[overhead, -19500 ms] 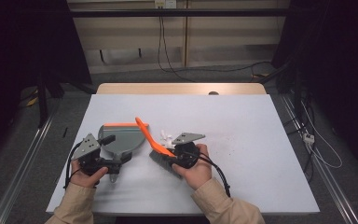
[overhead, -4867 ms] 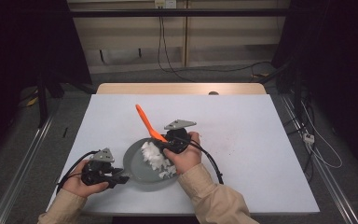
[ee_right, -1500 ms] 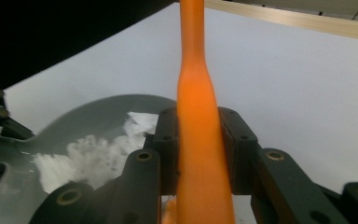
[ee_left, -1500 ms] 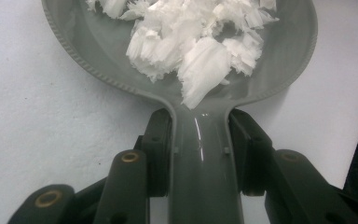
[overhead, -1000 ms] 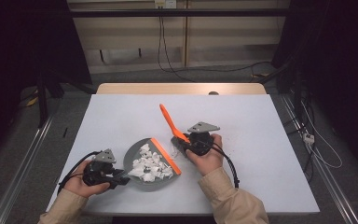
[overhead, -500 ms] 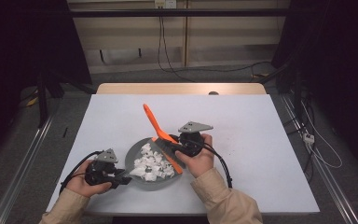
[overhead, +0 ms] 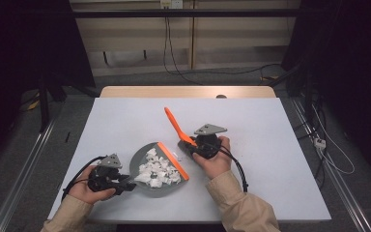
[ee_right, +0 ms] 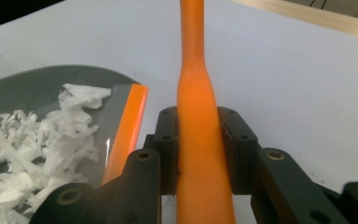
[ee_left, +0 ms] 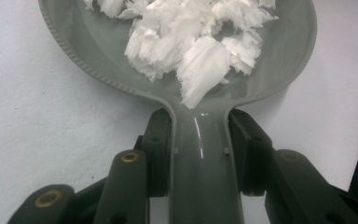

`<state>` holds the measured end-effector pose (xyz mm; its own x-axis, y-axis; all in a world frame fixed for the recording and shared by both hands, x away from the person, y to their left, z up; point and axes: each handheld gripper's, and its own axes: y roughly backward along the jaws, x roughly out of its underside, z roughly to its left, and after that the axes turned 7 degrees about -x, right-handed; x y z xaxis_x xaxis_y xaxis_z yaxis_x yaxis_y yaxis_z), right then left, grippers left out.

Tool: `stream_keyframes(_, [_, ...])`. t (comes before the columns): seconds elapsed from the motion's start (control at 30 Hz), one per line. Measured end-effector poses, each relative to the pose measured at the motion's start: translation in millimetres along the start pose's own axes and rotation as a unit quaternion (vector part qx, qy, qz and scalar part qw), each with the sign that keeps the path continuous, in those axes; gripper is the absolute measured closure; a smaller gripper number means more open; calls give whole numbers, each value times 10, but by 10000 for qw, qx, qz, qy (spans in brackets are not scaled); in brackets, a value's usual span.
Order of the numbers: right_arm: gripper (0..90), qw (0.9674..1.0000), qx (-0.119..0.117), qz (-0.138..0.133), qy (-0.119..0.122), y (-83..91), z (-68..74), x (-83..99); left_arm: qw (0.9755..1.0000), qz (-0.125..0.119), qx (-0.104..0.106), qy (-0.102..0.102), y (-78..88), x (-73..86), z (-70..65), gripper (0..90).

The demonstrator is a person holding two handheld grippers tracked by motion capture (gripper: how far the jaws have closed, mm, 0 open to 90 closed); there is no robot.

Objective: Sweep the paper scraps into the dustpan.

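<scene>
A grey dustpan (overhead: 139, 162) lies on the white table near its front edge, and an orange strip (overhead: 173, 161) runs along its right lip. White paper scraps (overhead: 157, 172) are heaped inside it. My left gripper (overhead: 125, 181) is shut on the dustpan's handle (ee_left: 200, 163), with the scraps (ee_left: 191, 46) just ahead of the jaws. To the right of the pan, my right gripper (overhead: 191, 144) is shut on a tool's orange handle (overhead: 174, 123), which slants up and to the left. The handle (ee_right: 196, 93) runs straight up between the right gripper's jaws, beside the orange lip (ee_right: 128, 126). Whatever head the tool has is hidden.
The white table (overhead: 270, 145) stretches bare to the right and back. A wooden strip (overhead: 188, 92) borders its far edge. Cables trail from both grippers toward the front edge. A metal rail (overhead: 24, 179) runs along the floor at the left.
The right hand swung the orange handle left over the pan half a second ago and has come back to the right. The left hand and the dustpan have kept still.
</scene>
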<state>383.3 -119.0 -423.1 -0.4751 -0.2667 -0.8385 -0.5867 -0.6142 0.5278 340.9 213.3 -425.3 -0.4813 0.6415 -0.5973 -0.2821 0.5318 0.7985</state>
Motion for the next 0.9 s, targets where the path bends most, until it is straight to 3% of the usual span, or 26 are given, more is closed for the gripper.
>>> stream_keyframes(0.07, [710, 9998, -129, -61, -126, -9, 69, 21, 10000, -12, 9, 34, -6, -6, 4, 626])
stream_keyframes(0.2, [709, 9993, -365, -89, 48, -81, 306, 19, 10000, -4, -4, 42, -16, -21, -1, 626])
stream_keyframes(0.3, [711, 9966, -726, -384, -78, -77, 386, -38, 10000, 1, -9, 12, -13, -18, 0, 626])
stream_keyframes(0.37, [710, 9973, -629, -374, 63, -57, 418, -89, 10000, 0, -16, 7, -13, -18, -2, 626])
stream_keyframes(0.47, [710, 9975, -581, -397, 74, -24, 388, -125, 10000, -6, -15, 8, -13, -16, -1, 626])
stream_keyframes(0.77, [710, 9998, -89, -161, 96, -2, 136, -22, 10000, -5, -23, 30, -16, -12, -3, 626])
stream_keyframes(0.9, [710, 9995, -253, -201, -12, -49, 160, 44, 10000, 4, -13, 60, -18, -14, -4, 626])
